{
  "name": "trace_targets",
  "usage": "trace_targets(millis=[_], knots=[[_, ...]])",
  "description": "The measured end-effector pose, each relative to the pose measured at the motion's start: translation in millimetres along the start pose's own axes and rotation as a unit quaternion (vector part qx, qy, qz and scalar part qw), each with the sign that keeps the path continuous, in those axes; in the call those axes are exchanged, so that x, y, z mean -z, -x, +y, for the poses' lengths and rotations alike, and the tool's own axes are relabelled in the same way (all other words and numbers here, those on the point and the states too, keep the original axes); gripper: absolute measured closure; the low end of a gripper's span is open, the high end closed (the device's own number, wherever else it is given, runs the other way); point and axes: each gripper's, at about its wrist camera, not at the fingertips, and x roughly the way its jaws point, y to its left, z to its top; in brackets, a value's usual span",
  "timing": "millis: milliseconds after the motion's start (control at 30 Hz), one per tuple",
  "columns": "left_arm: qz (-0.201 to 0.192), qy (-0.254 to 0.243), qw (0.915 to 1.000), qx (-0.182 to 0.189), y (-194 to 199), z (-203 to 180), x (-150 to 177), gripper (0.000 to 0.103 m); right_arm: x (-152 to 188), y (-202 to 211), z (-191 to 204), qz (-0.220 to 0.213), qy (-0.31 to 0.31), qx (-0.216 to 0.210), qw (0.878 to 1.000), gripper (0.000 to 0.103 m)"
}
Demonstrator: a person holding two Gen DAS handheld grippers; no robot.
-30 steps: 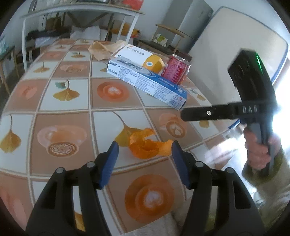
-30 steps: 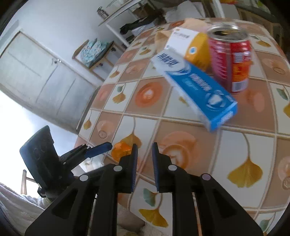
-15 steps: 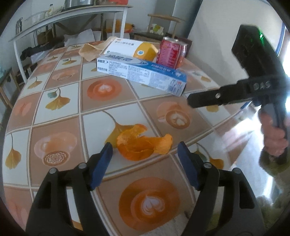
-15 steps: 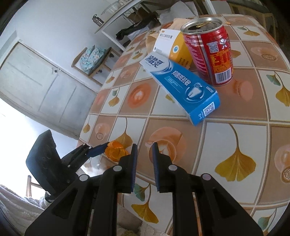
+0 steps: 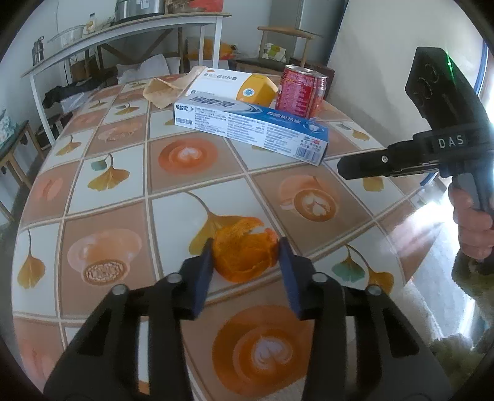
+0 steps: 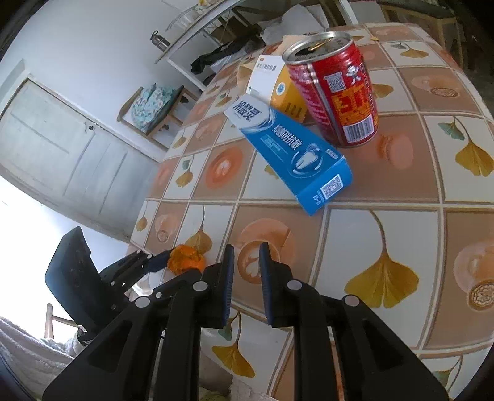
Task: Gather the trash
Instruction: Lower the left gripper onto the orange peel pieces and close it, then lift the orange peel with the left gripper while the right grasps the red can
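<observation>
Left gripper (image 5: 245, 262) is closing its jaws on the orange peel (image 5: 244, 251) between its blue pads, which touch the peel's sides. Right gripper (image 6: 246, 271), empty, stands nearly closed over the tiled tablecloth (image 6: 386, 191); its fingertips are cut off in the left view. Beyond lie a toothpaste box (image 5: 250, 131), a red can (image 6: 336, 89) and a shelf (image 5: 123, 34).

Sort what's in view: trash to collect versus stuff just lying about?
Trash on the table:
orange peel, left gripper closing around it
red can
toothpaste box
white-and-orange box
crumpled paper

Just lying about:
shelf
wooden chair
right gripper, empty
</observation>
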Motion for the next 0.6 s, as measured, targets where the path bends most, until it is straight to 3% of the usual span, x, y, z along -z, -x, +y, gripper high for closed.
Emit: trace_targets(millis=[267,333,400,433,500,600], knots=[[-0.011,0.009,0.9999,0.006,6,0,2,0.082,-7,18,-1,-0.032,-0.001,0.026,0.999,0.085],[-0.012,0.013,0.9998,0.01,7,1,1,0.084,-13,25,1,-0.049,0.005,0.045,0.998,0.075],[-0.012,0.017,0.9997,0.014,7,2,1,0.084,-21,33,4,-0.073,0.017,0.074,0.995,0.058],[-0.012,0.019,0.9996,0.016,7,2,1,0.085,-26,37,7,-0.089,0.028,0.095,0.991,0.055],[-0.012,0.024,0.9994,0.024,8,3,1,0.085,-36,41,10,-0.111,0.047,0.127,0.985,0.039],[-0.013,0.033,0.9988,0.033,9,5,0,0.085,-50,36,16,-0.125,0.073,0.173,0.974,0.031]])
